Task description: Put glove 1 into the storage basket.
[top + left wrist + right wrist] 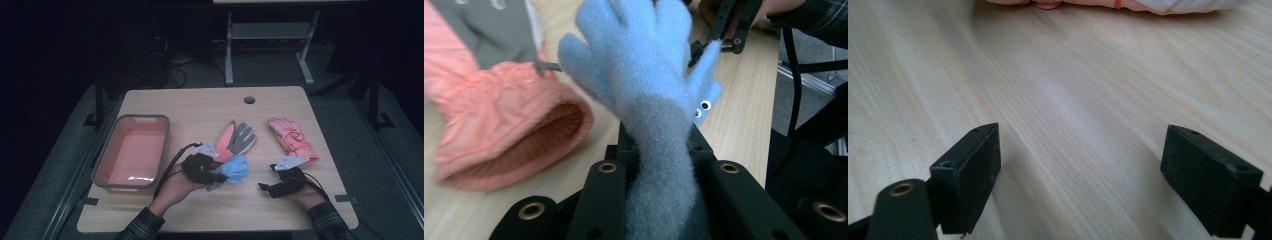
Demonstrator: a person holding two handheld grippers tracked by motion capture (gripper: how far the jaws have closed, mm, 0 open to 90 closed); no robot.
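Observation:
My left gripper (212, 172) is shut on the cuff of a fuzzy light-blue glove (235, 170), held just above the table. In the left gripper view the blue glove (644, 75) stands up between the jaws, with two small googly eyes on its side. A pink and grey glove (234, 140) lies just beyond it; its pink cuff (509, 130) opens toward me. A second pink glove (292, 140) lies at the right. My right gripper (265, 187) rests low over the table, open, with bare wood between its pads (970, 175).
A pink bin with a grey rim (107, 165) stands at the table's left side, nothing in it. The wooden table (200, 107) has a cable hole (249, 99) near its far edge. Black cables trail from both grippers.

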